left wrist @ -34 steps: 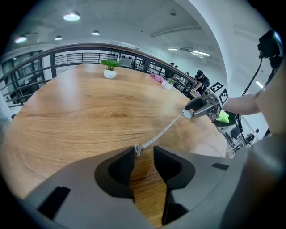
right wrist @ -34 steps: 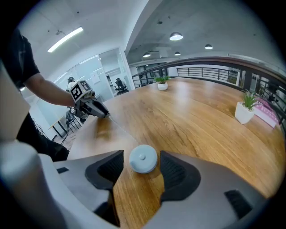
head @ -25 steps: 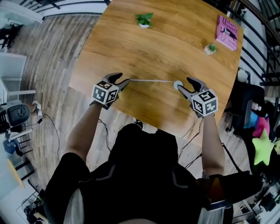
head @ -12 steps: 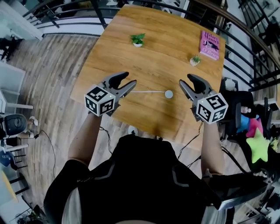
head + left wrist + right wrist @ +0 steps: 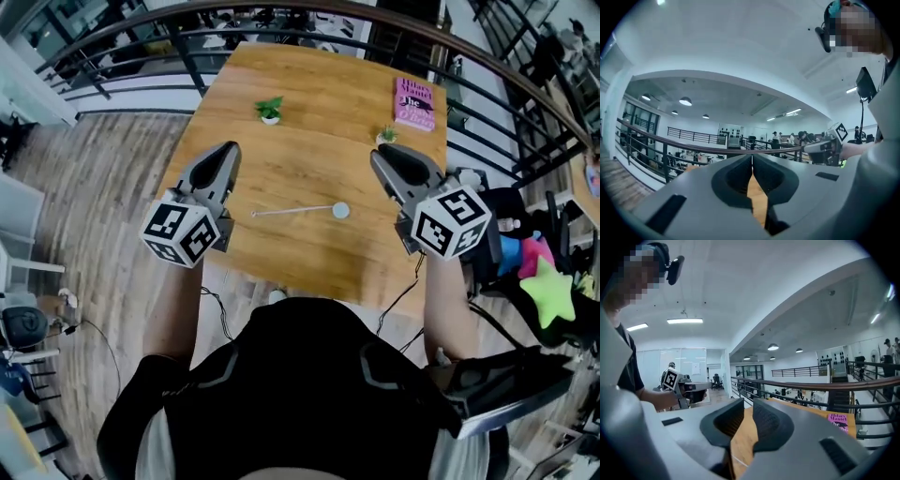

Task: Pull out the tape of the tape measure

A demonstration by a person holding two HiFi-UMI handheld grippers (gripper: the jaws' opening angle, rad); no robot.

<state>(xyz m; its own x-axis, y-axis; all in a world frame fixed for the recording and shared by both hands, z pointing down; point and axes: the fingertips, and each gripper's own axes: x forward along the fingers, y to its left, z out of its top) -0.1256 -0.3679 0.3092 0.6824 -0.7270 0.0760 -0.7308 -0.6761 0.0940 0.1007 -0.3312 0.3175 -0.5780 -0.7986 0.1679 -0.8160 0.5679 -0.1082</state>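
The tape measure's small round white case (image 5: 340, 211) lies on the wooden table (image 5: 309, 122). Its thin tape (image 5: 291, 212) stretches left from the case, flat on the wood. Both grippers are raised off the table and held apart from it. My left gripper (image 5: 228, 150) hangs over the table's left edge, its tips meeting (image 5: 752, 157) with nothing between them. My right gripper (image 5: 380, 155) hovers to the right of the case; its jaws are closing, a narrow gap still shows (image 5: 748, 401), and nothing is in it.
Two small potted plants (image 5: 270, 110) (image 5: 387, 136) and a pink book (image 5: 415, 102) sit at the table's far side. A dark railing (image 5: 487, 70) curves behind the table. A chair with bright soft toys (image 5: 544, 291) stands at the right.
Both grippers let go of the tape measure and rose away from the table. The case and pulled-out tape stayed on the wood. The left jaws shut; the right jaws narrowed.
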